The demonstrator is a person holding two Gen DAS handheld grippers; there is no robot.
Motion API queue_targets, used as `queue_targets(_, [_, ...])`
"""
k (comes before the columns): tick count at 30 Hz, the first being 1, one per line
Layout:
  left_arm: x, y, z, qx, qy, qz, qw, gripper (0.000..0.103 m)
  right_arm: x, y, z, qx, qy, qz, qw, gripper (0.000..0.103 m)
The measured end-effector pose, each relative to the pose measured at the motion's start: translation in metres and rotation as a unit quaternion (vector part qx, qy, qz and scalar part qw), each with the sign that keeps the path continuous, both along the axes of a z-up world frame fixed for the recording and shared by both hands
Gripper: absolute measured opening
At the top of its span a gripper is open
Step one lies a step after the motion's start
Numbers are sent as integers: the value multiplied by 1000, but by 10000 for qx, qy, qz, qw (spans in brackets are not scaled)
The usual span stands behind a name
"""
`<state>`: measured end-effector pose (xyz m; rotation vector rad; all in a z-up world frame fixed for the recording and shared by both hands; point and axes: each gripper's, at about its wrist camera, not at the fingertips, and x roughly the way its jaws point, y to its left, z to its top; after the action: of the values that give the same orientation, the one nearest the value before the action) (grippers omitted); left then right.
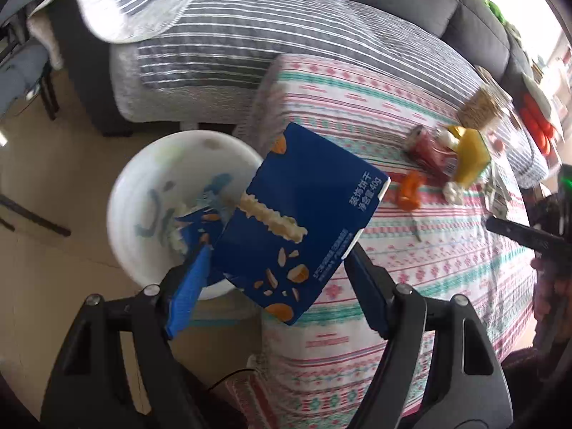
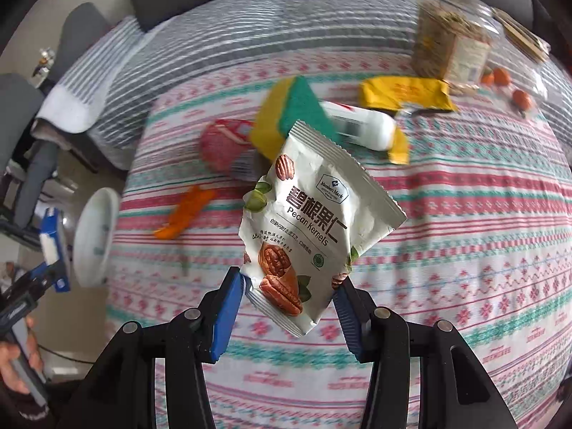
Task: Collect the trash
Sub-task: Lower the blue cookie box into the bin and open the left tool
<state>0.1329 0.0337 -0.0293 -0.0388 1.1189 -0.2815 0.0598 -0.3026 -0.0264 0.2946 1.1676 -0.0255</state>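
L gripper (image 1: 277,268) is clamping a blue biscuit box (image 1: 300,218), holding it over the white bin (image 1: 157,193) just off the surface's (image 1: 447,250) edge. R gripper (image 2: 289,298) is pinching a white pecan packet (image 2: 314,221), held above the surface mid-area; red can (image 2: 221,146) & yellow-green sponge (image 2: 289,114) are lying behind it.

The blue biscuit box (image 1: 300,214) is smooth, glossy cardboard. The pecan kernel packet (image 2: 314,228) is crinkled matt foil. A patterned woven cloth (image 2: 464,250) covers the bench, and the bin (image 1: 171,193) is shiny white plastic.
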Motion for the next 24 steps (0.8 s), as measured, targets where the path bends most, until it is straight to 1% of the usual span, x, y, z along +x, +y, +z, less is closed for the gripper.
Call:
queue_targets(5, [3, 31, -5, 54, -1, 371, 9993, 77, 15, 45, 10, 49, -117, 360, 9993, 52])
queue_targets(9, [8, 49, -10, 105, -36, 625, 9980, 77, 25, 69, 11, 85, -187, 606, 9980, 51])
queue_targets(12, [11, 59, -11, 68, -153, 641, 9978, 78, 34, 90, 10, 96, -232, 753, 9968, 51])
queue_targets(14, [14, 61, -11, 106, -196, 621, 9978, 78, 37, 99, 10, 86, -257, 829, 9962, 52])
queue_targets(16, [16, 64, -12, 179, -211, 710, 9971, 79, 41, 109, 8, 82, -263, 878, 9958, 51])
queue_targets(18, [16, 68, -12, 252, -245, 821, 9960, 86, 46, 118, 6, 35, -249, 929, 9954, 51])
queue_targets(21, [14, 76, -11, 328, -261, 898, 9951, 87, 53, 131, 3, -74, -234, 1014, 9945, 51])
queue_targets(24, [12, 85, -10, 330, -261, 974, 9944, 88, 61, 146, 1, -40, -212, 1073, 9940, 52])
